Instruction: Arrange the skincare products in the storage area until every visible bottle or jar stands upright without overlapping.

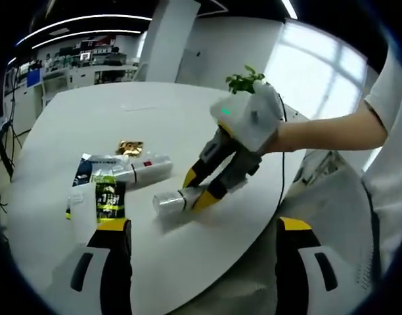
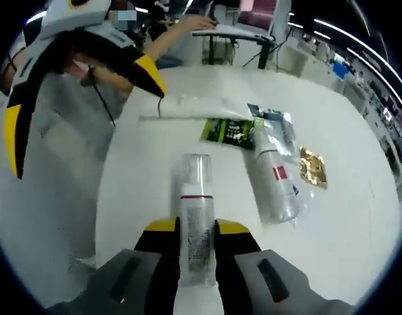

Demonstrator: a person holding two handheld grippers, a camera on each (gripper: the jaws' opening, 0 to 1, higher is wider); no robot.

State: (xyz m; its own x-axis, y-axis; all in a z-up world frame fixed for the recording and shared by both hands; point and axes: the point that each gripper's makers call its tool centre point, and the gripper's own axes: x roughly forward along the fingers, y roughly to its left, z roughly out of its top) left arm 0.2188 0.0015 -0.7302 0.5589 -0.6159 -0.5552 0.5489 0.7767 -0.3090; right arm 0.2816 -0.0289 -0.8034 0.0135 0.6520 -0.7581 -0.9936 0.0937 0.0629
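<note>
1. One round white surface (image 2: 358, 216) is carrying everything, spreading out ahead of both pairs of jaws.
2. Reaching in from the right of the left gripper view, the right gripper (image 1: 200, 190) is being held by a person's hand (image 1: 270, 128); its yellow-tipped jaws are closing around the clear-capped bottle (image 1: 171, 201).
3. In the right gripper view, that bottle (image 2: 196, 223) is lying on its side on the surface, its lower body clamped between the right gripper's (image 2: 196, 230) jaws and its clear cap pointing away from them.
4. The left gripper (image 1: 204, 226) is hovering with its jaws spread wide apart, gripping nothing; the clear-capped bottle is lying ahead of them, between their two lines.
5. Lying on its side just right of the right jaws' line, a second, white bottle (image 2: 274, 180) with a red mark is sitting in a clear wrapper; in the left gripper view it (image 1: 145, 170) is resting ahead of the left jaw.
6. A green and black sachet (image 2: 228, 131) is lying flat beyond the clear cap, touching the white bottle's far end; in the left gripper view it (image 1: 110, 197) is sitting just ahead of the left jaw's tip.
7. A blue and white sachet (image 2: 273, 121) is lying past the white bottle.
8. A small gold foil packet (image 2: 312, 167) is lying to the right of the white bottle, close beside it.
</note>
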